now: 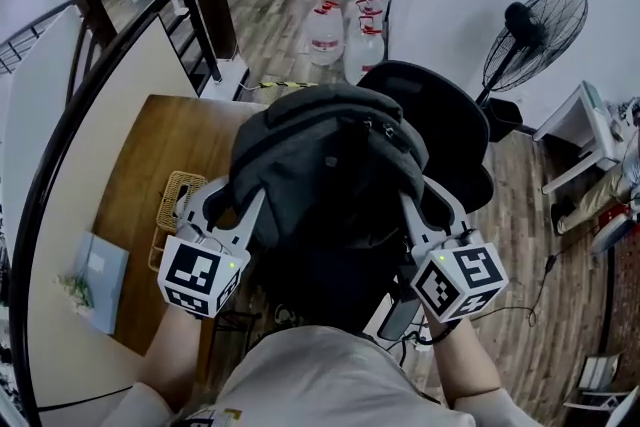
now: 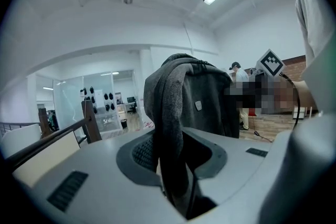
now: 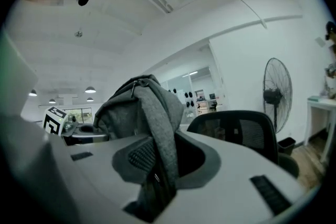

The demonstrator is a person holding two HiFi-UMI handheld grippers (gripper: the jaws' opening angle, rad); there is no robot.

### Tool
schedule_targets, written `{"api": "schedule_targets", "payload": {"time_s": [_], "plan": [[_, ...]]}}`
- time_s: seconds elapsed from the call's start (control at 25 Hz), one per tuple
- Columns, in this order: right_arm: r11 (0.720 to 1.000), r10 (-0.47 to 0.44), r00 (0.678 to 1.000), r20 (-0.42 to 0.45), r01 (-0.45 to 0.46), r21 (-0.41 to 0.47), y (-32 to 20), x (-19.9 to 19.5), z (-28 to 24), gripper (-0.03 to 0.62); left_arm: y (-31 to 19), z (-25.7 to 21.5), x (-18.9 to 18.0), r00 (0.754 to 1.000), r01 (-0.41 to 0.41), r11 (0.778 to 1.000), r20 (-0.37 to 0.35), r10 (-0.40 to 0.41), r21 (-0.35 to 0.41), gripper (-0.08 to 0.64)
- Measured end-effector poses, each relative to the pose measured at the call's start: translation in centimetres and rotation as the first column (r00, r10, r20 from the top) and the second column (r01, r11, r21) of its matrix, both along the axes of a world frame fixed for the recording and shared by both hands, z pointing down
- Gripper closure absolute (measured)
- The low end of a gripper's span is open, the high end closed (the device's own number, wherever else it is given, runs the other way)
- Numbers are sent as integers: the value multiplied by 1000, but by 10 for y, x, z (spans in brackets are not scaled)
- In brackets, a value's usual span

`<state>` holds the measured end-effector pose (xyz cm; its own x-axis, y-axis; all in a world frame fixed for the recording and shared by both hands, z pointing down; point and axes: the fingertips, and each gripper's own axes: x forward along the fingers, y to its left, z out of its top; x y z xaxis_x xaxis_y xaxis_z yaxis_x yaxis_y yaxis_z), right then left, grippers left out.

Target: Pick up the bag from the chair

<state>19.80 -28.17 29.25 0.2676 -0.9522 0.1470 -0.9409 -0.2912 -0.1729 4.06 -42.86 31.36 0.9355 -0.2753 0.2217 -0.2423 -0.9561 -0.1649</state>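
A dark grey backpack (image 1: 330, 165) hangs in the air between my two grippers, in front of the black office chair (image 1: 450, 125). My left gripper (image 1: 235, 205) is shut on the bag's left shoulder strap (image 2: 170, 128), which runs down between its jaws. My right gripper (image 1: 418, 207) is shut on the other grey strap (image 3: 160, 139). From the left gripper view the bag's body (image 2: 210, 102) rises above the jaws; from the right gripper view the bag's top (image 3: 134, 97) shows with the chair's mesh back (image 3: 236, 131) behind it.
A wooden table (image 1: 150, 185) lies at my left with a wicker basket (image 1: 175, 205) and a light blue book (image 1: 100, 280). A dark curved railing (image 1: 100, 85) borders it. Water jugs (image 1: 345, 40) and a standing fan (image 1: 535, 30) stand beyond the chair. A white side table (image 1: 585, 130) is at the right.
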Motion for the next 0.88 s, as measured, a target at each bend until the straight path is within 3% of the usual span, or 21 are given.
{"api": "schedule_targets", "payload": {"time_s": [0.56,0.88], "plan": [[991,-15,997,76,25,-133,30,-35,57,502,32,61,-36,997,0,994,79,9,-108,460],[989,-20,996,92,33,-146,32,-37,66,502,35,68,-39,995,7,992,96,5,-124,459]]}}
